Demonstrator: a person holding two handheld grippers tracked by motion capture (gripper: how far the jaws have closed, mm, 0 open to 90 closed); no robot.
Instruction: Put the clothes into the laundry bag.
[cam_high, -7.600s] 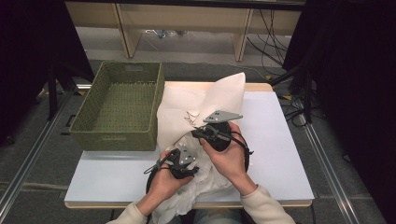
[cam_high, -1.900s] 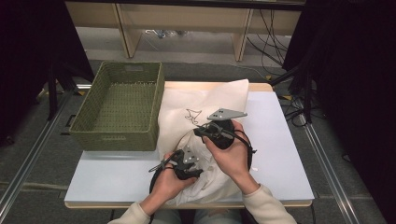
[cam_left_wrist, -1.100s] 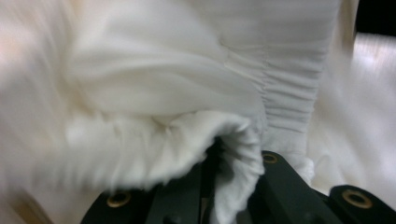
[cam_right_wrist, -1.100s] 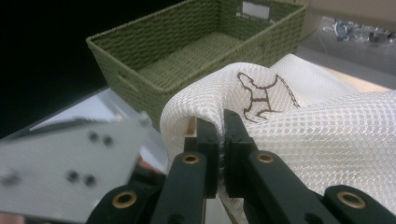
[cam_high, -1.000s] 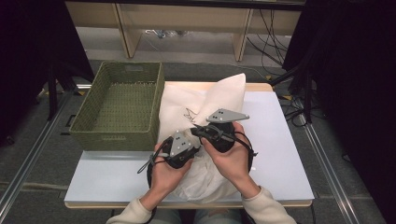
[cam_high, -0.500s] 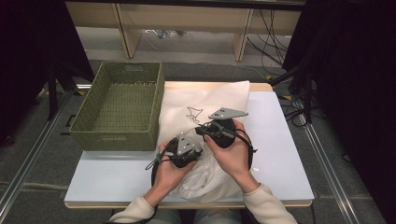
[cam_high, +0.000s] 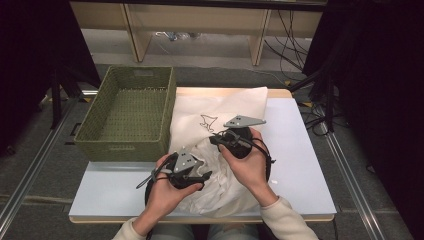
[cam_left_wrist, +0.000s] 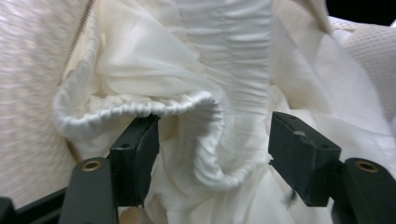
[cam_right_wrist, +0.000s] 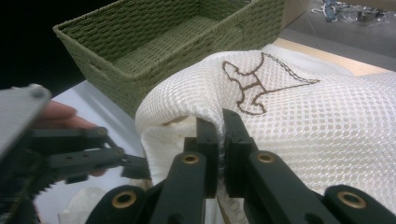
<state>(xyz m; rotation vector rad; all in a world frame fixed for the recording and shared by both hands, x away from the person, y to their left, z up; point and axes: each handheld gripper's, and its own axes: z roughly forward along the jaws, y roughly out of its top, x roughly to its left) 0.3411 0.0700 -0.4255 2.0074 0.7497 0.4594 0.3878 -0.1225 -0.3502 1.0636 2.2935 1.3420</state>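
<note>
Mesh bag honeycomb-weave, pinched by right hand-held gripper | left hand-held gripper released around gathered lining

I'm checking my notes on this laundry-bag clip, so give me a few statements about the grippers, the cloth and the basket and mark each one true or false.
1. The right gripper is shut on an edge of the white mesh laundry bag with a brown stitched figure. True.
2. The left gripper is clamped tight on the thin white gathered cloth. False: its jaws stand open, with a fold of the cloth between them.
3. The green woven basket holds a folded cloth. False: nothing lies in it.
4. The basket stands on the person's left side of the pale table. True.
5. The mesh bag lies in the basket. False: it lies on the table beside it.
</note>
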